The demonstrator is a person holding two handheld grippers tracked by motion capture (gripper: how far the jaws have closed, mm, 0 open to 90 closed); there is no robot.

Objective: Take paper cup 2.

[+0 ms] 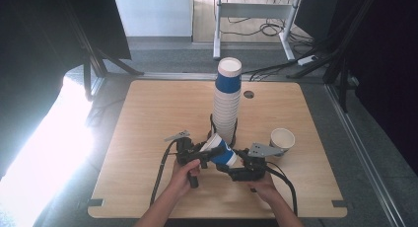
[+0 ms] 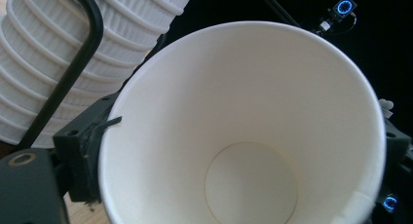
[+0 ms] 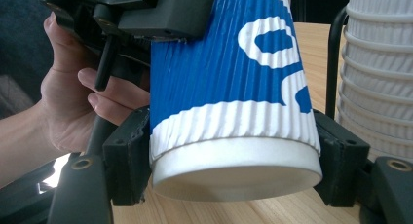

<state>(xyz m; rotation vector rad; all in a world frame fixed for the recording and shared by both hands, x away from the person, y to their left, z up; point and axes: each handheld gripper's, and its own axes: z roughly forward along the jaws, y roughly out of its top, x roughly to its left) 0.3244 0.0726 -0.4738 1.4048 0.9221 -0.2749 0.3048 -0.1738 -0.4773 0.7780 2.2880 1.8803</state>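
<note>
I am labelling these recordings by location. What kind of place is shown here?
Probably a lab or recording room, not a café. A bare wooden table stands between dark curtains, loose cables lie on the floor behind it, and the tall stack of paper cups seems set out for practice.

Held cup [image 3: 229,83]: ribbed blue sleeve with white swirl print, white band at the base, plain white inside [image 2: 248,136]. Cup stack [image 1: 227,106]: top cup blue with white rim, rest show as white ridged rings; holder rod [image 2: 68,73] black. Lone cup [image 1: 282,139]: white, brownish rim. Table [image 1: 148,118]: light wood grain. Both grippers [image 1: 196,156] [image 1: 245,169]: black, with grey top plates
</note>
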